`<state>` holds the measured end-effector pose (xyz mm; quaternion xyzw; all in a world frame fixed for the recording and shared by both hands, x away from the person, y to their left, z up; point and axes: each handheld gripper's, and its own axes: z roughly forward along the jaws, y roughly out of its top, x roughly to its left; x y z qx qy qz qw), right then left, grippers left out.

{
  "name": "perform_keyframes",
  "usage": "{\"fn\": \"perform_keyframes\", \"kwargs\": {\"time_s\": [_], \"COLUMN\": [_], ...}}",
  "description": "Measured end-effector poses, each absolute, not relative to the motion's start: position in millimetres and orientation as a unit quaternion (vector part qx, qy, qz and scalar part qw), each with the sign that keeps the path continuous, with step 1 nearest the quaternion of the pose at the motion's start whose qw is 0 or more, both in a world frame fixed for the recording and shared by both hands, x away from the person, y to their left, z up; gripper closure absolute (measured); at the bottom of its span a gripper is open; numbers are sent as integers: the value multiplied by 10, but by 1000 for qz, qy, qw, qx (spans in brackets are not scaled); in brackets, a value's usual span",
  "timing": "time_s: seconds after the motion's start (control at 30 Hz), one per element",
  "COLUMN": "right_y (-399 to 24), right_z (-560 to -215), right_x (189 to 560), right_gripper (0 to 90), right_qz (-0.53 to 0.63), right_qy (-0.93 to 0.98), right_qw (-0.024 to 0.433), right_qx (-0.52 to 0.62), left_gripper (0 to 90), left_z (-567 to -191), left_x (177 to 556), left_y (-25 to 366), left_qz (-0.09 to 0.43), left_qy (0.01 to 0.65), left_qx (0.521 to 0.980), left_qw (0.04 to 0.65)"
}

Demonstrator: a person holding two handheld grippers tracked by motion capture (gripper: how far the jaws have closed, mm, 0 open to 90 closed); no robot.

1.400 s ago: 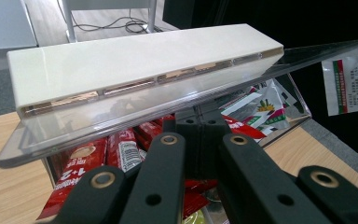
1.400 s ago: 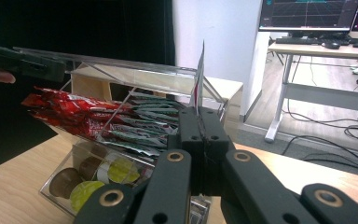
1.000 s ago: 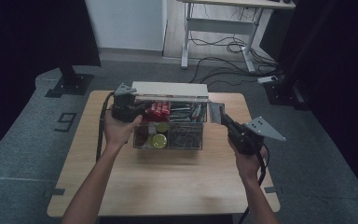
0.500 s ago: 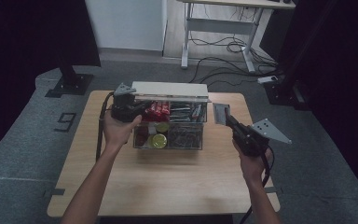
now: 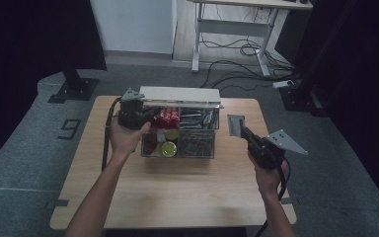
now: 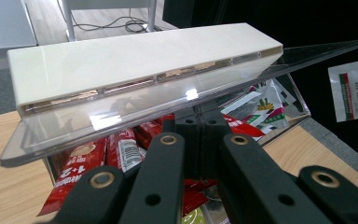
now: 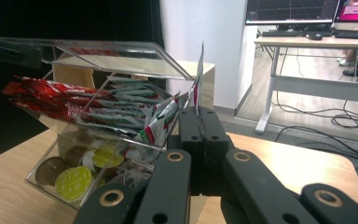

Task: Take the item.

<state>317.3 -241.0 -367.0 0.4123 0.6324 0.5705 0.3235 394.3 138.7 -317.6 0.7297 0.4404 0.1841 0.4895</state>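
A: Start nearest the person, in the high view.

B: Two forearms enter from 6 o'clock over the bare wooden table (image 5: 177, 197). The right gripper (image 5: 240, 129) sits toward 4 o'clock of the table's centre, held clear of the clear organizer box (image 5: 180, 136) and just beside its right wall. Its jaws are pressed together on a small white sachet (image 5: 236, 124), which stands up on edge above the tips in the right gripper view (image 7: 198, 79).

A: And the left side?

B: The left hand (image 5: 124, 138) carries the left gripper (image 5: 150, 114) at about 10 o'clock, against the box's left end. In the left gripper view the jaws are closed on the lower edge of the transparent lid (image 6: 135, 116), which is raised and tilted (its far edge carries a cream-white bar (image 6: 135, 65)).

A: What lies inside the box?

B: The front compartments, nearest the person, hold round capsules, one yellow-green (image 5: 168, 148) and others brown (image 7: 51, 170). Behind them, toward 12 o'clock, the upper tier holds red stick packets (image 5: 167, 117) on the left and white-and-green packets (image 5: 197, 118) on the right; in the right gripper view the red packets (image 7: 42, 100) spill past the box's open edge.

A: Beyond the table?

B: Grey floor, a dark stand base (image 5: 74, 89) at 11 o'clock, and a white-legged desk (image 5: 232, 34) with loose cables (image 5: 237, 49) at 12 to 1 o'clock.
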Motion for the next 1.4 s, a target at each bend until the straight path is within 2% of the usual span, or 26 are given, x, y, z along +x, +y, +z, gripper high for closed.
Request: {"fn": "perform_keyframes", "kwargs": {"time_s": [1.4], "right_y": [-2594], "right_z": [-4263], "right_x": [3407], "right_gripper": [892], "right_qz": [526], "right_qy": [646], "right_qw": [294], "right_qx": [469], "left_gripper": [900], "left_z": [-3192], "left_x": [3934], "left_y": [1364], "left_qz": [186], "left_qy": [439], "left_qx": [733], "left_qw": [486]}}
